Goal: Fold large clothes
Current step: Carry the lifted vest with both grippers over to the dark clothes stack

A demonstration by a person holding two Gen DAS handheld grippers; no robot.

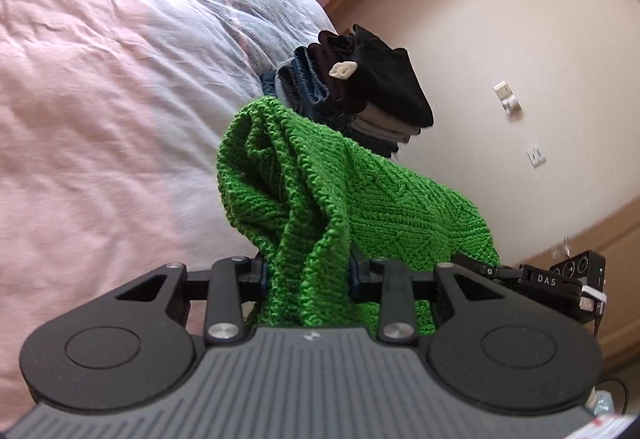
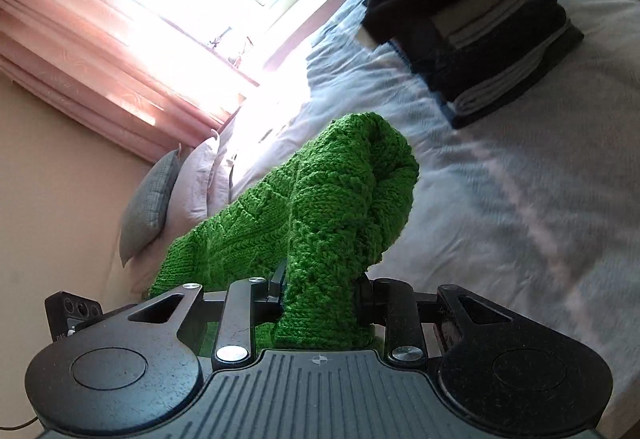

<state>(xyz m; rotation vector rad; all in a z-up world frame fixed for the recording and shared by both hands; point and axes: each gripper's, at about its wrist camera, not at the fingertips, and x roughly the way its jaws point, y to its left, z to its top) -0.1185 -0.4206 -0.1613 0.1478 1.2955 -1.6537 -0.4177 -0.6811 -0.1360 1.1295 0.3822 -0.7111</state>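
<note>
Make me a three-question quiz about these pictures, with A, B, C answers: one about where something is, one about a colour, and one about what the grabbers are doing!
1. Where is the pile of folded clothes?
A. on the bed
B. on the floor
C. on the windowsill

2. What colour is the knit in the grabbers?
A. red
B. green
C. blue

3. What are the left gripper and right gripper doing?
A. both open, holding nothing
B. only one holds the knit
C. both shut on the knit

Answers:
1. A, the pile sits on the bed cover.
2. B, the yarn is bright green in both views.
3. C, each view shows bunched knit pinched between the fingers.
</note>
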